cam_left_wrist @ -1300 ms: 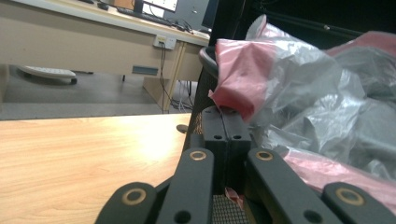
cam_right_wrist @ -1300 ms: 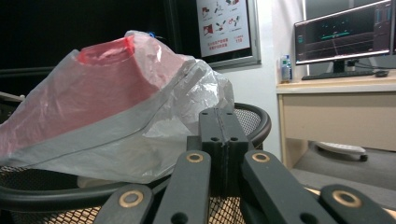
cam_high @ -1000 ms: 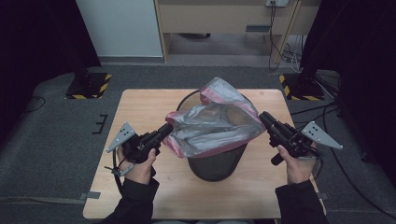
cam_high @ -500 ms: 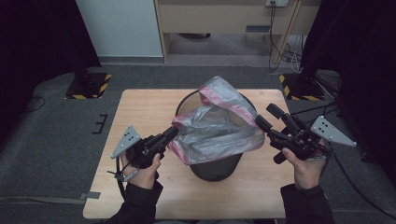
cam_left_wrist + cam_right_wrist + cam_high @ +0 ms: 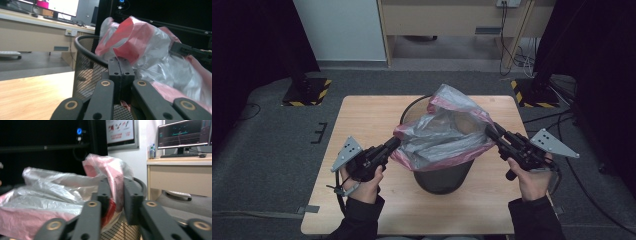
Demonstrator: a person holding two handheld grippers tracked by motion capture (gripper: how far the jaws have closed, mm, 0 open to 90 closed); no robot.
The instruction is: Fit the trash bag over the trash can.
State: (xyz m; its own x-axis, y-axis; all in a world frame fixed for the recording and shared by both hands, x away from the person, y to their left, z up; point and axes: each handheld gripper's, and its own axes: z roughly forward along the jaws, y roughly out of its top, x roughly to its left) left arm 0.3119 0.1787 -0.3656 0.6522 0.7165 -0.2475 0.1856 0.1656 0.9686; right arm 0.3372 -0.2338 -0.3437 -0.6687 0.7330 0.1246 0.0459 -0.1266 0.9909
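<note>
- Both grippers met at the bag in the high view: our left gripper [image 5: 393, 143] had its tips at the left edge of the pink-and-clear plastic bag [image 5: 444, 130], and our right gripper [image 5: 490, 131] had its tips at the bag's right edge.
- From that same high view, we saw the bag draped over the mouth of the black mesh bin [image 5: 442, 175], which stood on the wooden table [image 5: 362, 120] between our two hands. The bag's film was stretched sideways between the two grippers, with one peak of it rising above the bin's far rim.
- From above, our left hand [image 5: 362, 180] sat near the table's front left, and our right hand [image 5: 529, 180] near its right edge.
- Looking along the left gripper [image 5: 121, 62] in its own view, we found the jaws pressed flat together, pinching a fold of the bag [image 5: 155, 47] just above the bin's rim. The mesh wall of the bin [image 5: 86, 75] stood directly behind the jaws, with the table [image 5: 32, 95] to the side.
- Looking along the right gripper [image 5: 117, 192] in its own view, we found its jaws parted by a narrow gap, with a pink strip of the bag [image 5: 110, 170] running down between them. We could not tell whether the pads were actually gripping that strip.
- Beside that strip in the same view, the bin [image 5: 125, 230] showed low behind the jaws, and the rest of the bag spread off to one side.
</note>
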